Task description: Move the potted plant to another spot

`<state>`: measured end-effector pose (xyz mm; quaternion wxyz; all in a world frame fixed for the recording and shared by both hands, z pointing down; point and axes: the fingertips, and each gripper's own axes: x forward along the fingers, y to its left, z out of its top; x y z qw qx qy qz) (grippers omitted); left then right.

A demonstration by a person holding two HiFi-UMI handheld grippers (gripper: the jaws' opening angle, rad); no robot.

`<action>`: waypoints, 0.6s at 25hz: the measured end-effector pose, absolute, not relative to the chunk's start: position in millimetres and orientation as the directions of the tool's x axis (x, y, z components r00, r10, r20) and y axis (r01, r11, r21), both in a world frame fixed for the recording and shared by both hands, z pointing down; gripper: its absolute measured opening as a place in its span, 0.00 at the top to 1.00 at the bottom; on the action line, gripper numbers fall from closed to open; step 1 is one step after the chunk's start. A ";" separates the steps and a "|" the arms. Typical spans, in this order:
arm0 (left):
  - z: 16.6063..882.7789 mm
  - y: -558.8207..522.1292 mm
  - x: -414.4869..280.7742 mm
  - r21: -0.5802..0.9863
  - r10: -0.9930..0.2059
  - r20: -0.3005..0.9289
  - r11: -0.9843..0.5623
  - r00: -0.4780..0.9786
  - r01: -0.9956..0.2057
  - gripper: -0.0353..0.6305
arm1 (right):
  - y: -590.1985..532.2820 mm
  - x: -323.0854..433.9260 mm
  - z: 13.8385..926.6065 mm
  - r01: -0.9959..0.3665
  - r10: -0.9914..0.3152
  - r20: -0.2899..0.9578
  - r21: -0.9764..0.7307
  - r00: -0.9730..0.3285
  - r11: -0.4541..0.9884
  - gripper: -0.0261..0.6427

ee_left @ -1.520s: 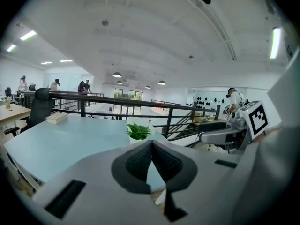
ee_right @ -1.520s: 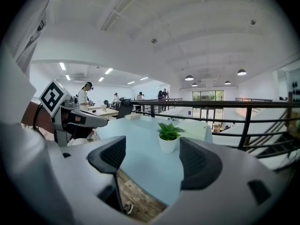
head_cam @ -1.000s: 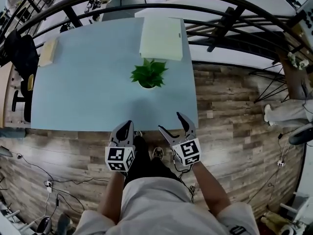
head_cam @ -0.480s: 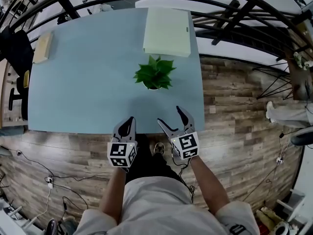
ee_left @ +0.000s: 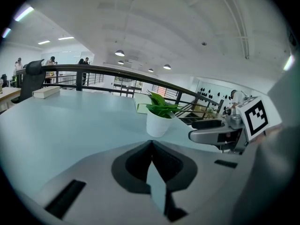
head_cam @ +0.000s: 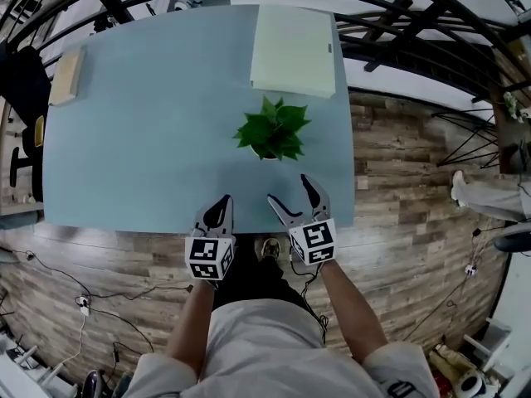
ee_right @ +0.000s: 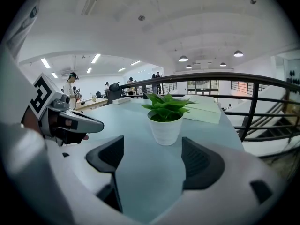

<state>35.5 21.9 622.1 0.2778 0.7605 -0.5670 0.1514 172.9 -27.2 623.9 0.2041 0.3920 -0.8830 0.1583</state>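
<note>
The potted plant (head_cam: 272, 131), green leaves in a small white pot, stands on the pale blue table (head_cam: 149, 139) right of its middle. My right gripper (head_cam: 290, 191) hangs over the table's near edge, open and empty, with the pot a short way ahead of it. In the right gripper view the pot (ee_right: 165, 121) stands straight ahead, beyond the gap between the jaws. My left gripper (head_cam: 221, 210) is shut on nothing at the table's near edge, left of the right one. From the left gripper view the plant (ee_left: 159, 116) lies ahead and slightly right.
A pale green pad (head_cam: 294, 50) lies at the table's far right, behind the plant. A tan block (head_cam: 65, 77) sits at the far left corner. Black railing (head_cam: 398, 23) runs behind and to the right. A dark chair (head_cam: 21, 81) stands at the left.
Both grippers have moved forward and down, from in front of the table to its near edge, closer to the plant. The plant has not moved on the table.
</note>
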 end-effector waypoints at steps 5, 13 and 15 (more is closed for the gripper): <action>629.4 8.6 27.8 0.252 -0.765 0.559 -0.212 0.321 -0.944 0.93 | -45.6 164.5 629.6 -0.767 -0.635 0.489 -0.122 -0.598 0.630 0.37; 637.0 -20.7 10.3 0.244 -0.745 0.576 -0.234 0.335 -0.941 0.93 | -75.9 146.9 640.5 -0.782 -0.646 0.492 -0.125 -0.583 0.610 0.36; 637.9 -30.3 4.7 0.238 -0.741 0.580 -0.243 0.338 -0.940 0.93 | -83.5 142.8 642.7 -0.789 -0.653 0.489 -0.130 -0.578 0.600 0.36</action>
